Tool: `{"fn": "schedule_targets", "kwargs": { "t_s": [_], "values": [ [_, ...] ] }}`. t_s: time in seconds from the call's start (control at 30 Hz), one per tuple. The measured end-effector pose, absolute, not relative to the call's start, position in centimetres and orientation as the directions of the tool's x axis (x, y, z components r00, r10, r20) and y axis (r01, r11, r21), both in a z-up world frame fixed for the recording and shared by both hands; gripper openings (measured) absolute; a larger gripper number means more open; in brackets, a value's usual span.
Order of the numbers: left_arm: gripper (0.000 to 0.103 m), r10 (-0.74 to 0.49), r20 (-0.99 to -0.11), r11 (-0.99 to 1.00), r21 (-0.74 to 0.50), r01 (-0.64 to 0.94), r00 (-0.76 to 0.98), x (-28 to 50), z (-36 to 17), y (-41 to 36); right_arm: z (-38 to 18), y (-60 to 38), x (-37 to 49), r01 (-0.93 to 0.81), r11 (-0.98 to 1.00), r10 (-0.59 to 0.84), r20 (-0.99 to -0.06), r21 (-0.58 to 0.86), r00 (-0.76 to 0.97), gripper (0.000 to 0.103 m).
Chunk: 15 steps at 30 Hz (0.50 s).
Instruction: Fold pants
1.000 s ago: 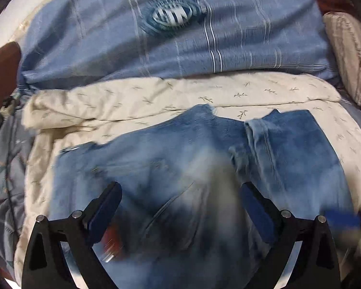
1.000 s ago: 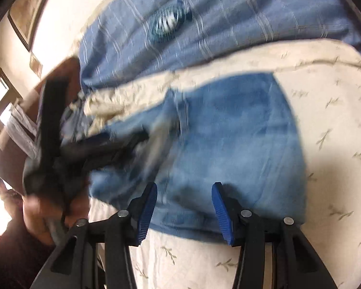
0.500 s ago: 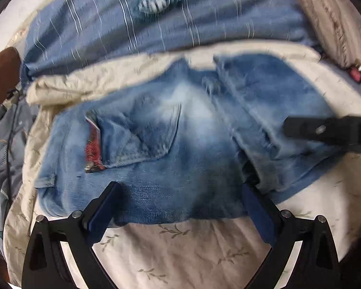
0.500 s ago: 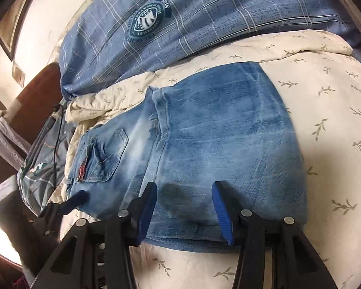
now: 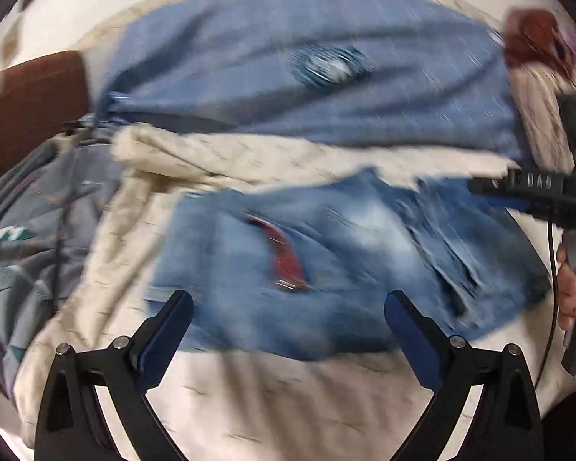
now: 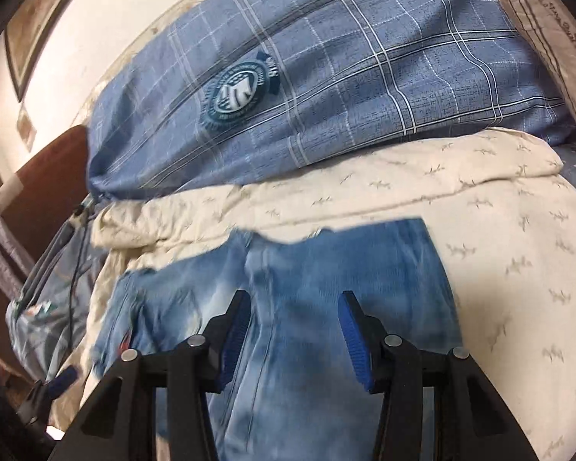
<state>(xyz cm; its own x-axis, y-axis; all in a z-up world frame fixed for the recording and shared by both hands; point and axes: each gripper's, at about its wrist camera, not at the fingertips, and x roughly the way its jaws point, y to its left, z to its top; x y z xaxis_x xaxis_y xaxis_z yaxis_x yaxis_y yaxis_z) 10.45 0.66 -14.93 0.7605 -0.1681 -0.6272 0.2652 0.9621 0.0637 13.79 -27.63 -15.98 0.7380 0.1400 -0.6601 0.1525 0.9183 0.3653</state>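
Lying folded on the cream bedspread (image 6: 499, 238), the heavy, limp jeans (image 5: 345, 269) want hem-edge grips; left gripper (image 5: 288, 319) wide, right gripper (image 6: 293, 322) narrower, both empty.

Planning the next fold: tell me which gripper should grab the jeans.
Probably right. The right gripper hangs open directly over the jeans; the left gripper sits off their near edge, over the cream sheet.

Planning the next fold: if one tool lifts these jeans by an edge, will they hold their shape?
Probably not: the jeans lie limp and creased on the cream bedspread, so they would likely droop. Folded denim layers suggest some weight. The soft bedspread may bunch if they are pushed.
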Motion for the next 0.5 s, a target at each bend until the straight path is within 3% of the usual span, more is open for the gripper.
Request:
{"fn": "schedule_targets", "kwargs": {
  "t_s": [0.17,0.3,0.37,0.5],
  "values": [
    [0.100,-0.050,-0.599,0.991,0.069,0.114,0.799,12.1,-14.7,4.8,-17.2,-26.8,17.8,0.185,0.935,0.088,-0.704,0.303,0.705,0.051],
    [0.100,-0.026,-0.639,1.000,-0.007,0.028,0.768,13.2,-15.3,8.5,-19.7,-24.6,20.9,0.180,0.974,0.000,-0.797,0.136,0.603,0.054],
    [0.100,0.004,-0.661,0.999,-0.030,-0.032,0.750,13.9,-15.8,10.3,-19.9,-23.2,21.2,0.162,0.986,-0.065,-0.800,0.041,0.597,0.058],
    [0.100,0.022,-0.684,0.993,-0.072,-0.098,0.730,14.3,-16.0,12.2,-20.0,-22.4,21.0,0.151,0.988,-0.105,-0.796,-0.017,0.596,0.059]
  ]
}}
